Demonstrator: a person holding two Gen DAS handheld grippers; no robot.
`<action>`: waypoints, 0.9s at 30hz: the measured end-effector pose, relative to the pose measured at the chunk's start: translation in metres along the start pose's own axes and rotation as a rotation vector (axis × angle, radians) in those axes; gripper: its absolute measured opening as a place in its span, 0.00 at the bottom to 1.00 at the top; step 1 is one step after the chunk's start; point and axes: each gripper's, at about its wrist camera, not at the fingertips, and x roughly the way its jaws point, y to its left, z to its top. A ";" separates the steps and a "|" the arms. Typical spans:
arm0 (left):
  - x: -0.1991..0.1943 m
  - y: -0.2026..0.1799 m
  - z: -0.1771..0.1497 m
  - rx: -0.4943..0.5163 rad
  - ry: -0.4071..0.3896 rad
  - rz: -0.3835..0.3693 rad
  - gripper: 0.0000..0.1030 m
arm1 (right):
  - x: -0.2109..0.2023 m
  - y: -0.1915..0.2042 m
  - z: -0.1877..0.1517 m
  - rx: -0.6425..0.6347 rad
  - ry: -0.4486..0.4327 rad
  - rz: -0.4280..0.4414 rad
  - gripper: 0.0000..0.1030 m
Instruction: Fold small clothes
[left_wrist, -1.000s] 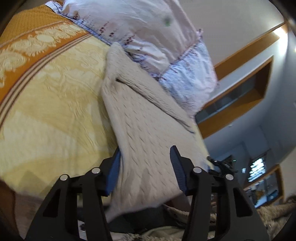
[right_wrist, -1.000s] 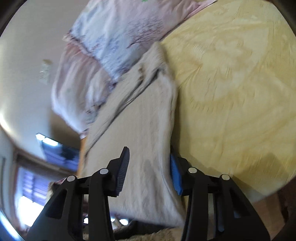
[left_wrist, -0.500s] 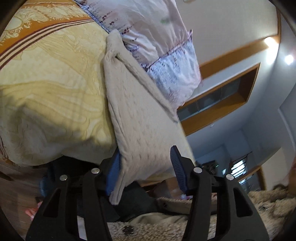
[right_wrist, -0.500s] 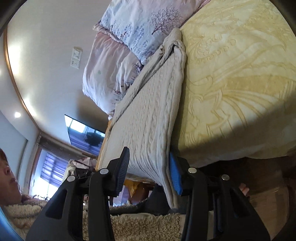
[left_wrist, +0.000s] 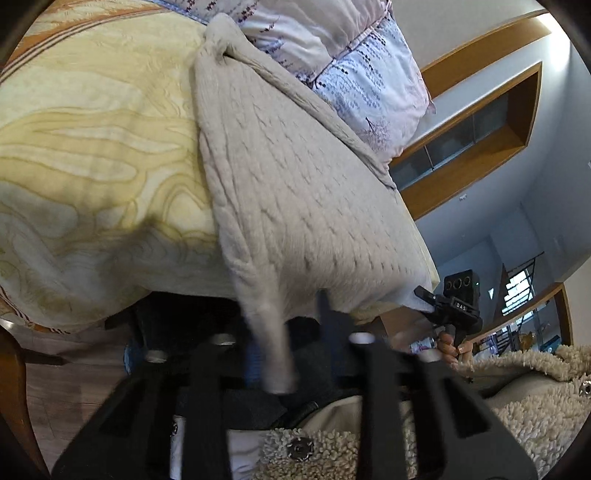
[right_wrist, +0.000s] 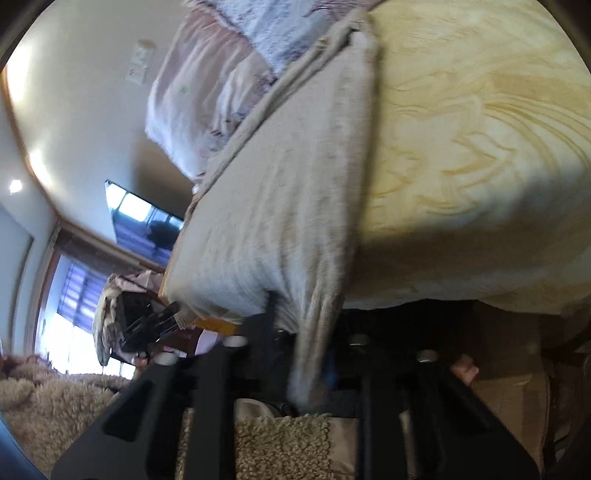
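**Cable-knit garment pinched at both near corners over the bed edge**

Bedding fills most of both views: a quilted yellow bedspread (left_wrist: 92, 155) with a raised swirling pattern, its orange border band running along the upper left of the left wrist view. Its front edge rounds over and drops into shadow at mid-frame. In the right wrist view the same bedspread (right_wrist: 480, 147) occupies the right half.

Two soft pillows (left_wrist: 351, 55) in pale floral print lie at the top of the left wrist view, puckered along a stitched seam; they appear blurred at upper centre of the right wrist view (right_wrist: 221, 85).

Beige cable-knit sweater (left_wrist: 295, 192) lies flat down the bedspread, narrow and bunched at its far end against the pillows, widening toward the camera. Its ribbed hem overhangs the bed edge. The right wrist view shows the sweater (right_wrist: 277, 192) left of centre, its surface smeared by motion.

Left gripper (left_wrist: 284, 354), black with blue pads, has its jaws pressed together on a gathered fold of the hem at lower centre. Right gripper (right_wrist: 306, 362) is likewise clamped on a hanging strip of the knit. The right gripper (left_wrist: 458, 306) is also seen in the left wrist view at lower right, in a hand.

Curly cream fleece (left_wrist: 535, 406) of the person's jacket, with metal snaps, fills the bottom right.
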 end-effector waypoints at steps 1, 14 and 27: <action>-0.001 -0.001 0.000 0.007 0.004 -0.002 0.09 | -0.002 0.004 0.001 -0.017 -0.005 0.006 0.09; -0.057 -0.036 0.062 0.147 -0.184 0.003 0.06 | -0.037 0.074 0.055 -0.238 -0.300 -0.116 0.08; -0.022 -0.056 0.191 0.150 -0.266 0.315 0.06 | 0.012 0.107 0.138 -0.476 -0.393 -0.550 0.08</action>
